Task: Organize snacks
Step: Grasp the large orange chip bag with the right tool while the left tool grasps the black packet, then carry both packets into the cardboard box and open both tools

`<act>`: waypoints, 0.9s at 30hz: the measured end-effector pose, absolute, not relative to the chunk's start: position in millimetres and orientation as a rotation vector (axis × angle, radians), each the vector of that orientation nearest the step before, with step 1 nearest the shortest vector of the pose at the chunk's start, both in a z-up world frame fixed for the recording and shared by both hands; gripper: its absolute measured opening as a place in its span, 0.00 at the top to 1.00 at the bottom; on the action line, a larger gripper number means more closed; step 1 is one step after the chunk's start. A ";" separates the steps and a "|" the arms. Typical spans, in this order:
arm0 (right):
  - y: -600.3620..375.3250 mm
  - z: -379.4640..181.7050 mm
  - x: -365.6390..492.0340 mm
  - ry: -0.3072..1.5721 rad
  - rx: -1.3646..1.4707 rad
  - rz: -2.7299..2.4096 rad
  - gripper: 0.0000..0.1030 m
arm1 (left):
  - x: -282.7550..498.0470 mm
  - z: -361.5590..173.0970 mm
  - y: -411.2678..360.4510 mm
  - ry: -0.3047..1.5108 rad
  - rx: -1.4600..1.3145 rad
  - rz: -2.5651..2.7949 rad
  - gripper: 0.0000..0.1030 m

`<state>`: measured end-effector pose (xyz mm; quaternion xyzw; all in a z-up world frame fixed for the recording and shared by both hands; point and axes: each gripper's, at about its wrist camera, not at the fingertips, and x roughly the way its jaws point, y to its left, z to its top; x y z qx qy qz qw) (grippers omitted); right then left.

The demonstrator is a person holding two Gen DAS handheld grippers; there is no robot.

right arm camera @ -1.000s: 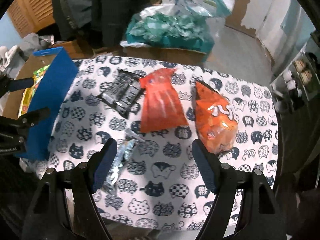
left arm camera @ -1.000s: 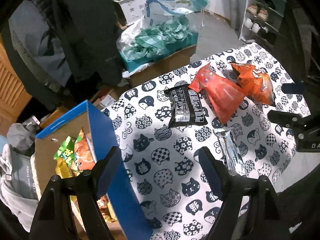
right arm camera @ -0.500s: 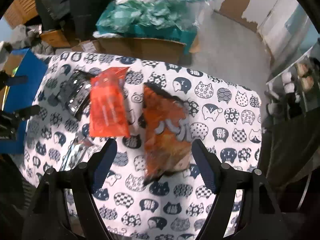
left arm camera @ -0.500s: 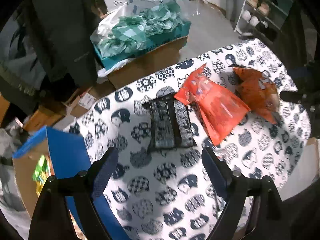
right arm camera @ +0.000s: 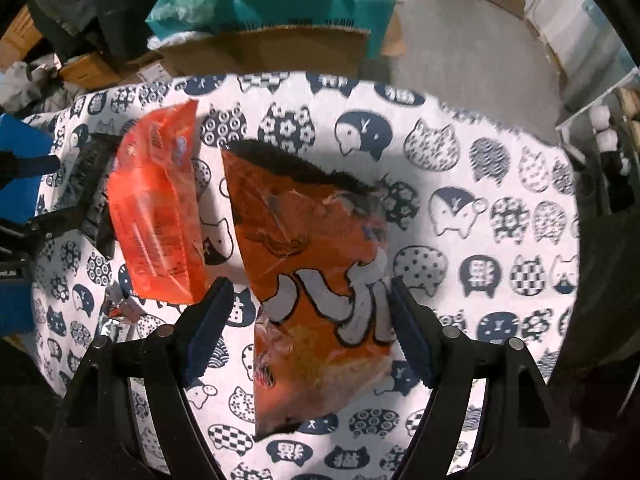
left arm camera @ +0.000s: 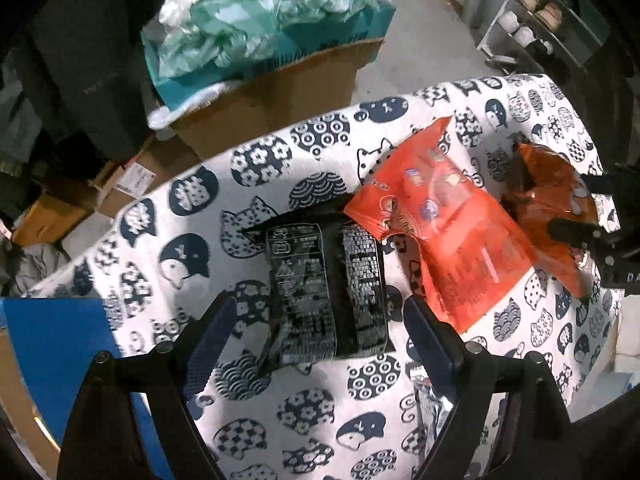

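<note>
Both grippers spread wide, gripping nothing: left gripper (left arm camera: pixel 316 336) straddles the black pack (left arm camera: pixel 326 292), right gripper (right arm camera: pixel 310 320) the orange bag (right arm camera: pixel 320 280); puffy bag could squirt free if pinched off-centre

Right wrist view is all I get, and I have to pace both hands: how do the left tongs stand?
Observer: The left tongs are open, and the black packet shows between their fingers.
Operator: Is that packet lying flat?
Observer: Yes, it is flat on the cat-print cloth, with its white print facing up.
Operator: Is anything else near those tongs?
Observer: A silver packet lies by their right-hand finger, which partly hides it.
</note>
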<state>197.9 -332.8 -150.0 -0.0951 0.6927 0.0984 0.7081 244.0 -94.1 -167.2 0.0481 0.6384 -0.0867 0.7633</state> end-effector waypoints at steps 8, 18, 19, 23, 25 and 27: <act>-335.6 -173.9 200.2 1.558 -0.209 0.203 0.26 | 254.5 -197.0 -97.4 1.423 0.088 -0.159 0.16; -338.3 -185.5 194.4 1.582 -0.149 0.247 0.53 | 256.4 -196.9 -104.7 1.372 0.144 -0.167 0.41; -338.1 -184.7 193.6 1.580 -0.144 0.247 0.55 | 255.3 -196.8 -104.9 1.375 0.145 -0.168 0.41; -337.6 -178.6 185.0 1.579 -0.165 0.238 0.59 | 241.8 -192.5 -106.4 1.360 0.182 -0.175 0.41; -335.7 -174.9 181.6 1.575 -0.174 0.233 0.59 | 233.9 -189.5 -106.7 1.352 0.196 -0.176 0.41; -331.6 -169.1 175.5 1.563 -0.184 0.218 0.59 | 225.2 -185.1 -105.3 1.349 0.205 -0.172 0.41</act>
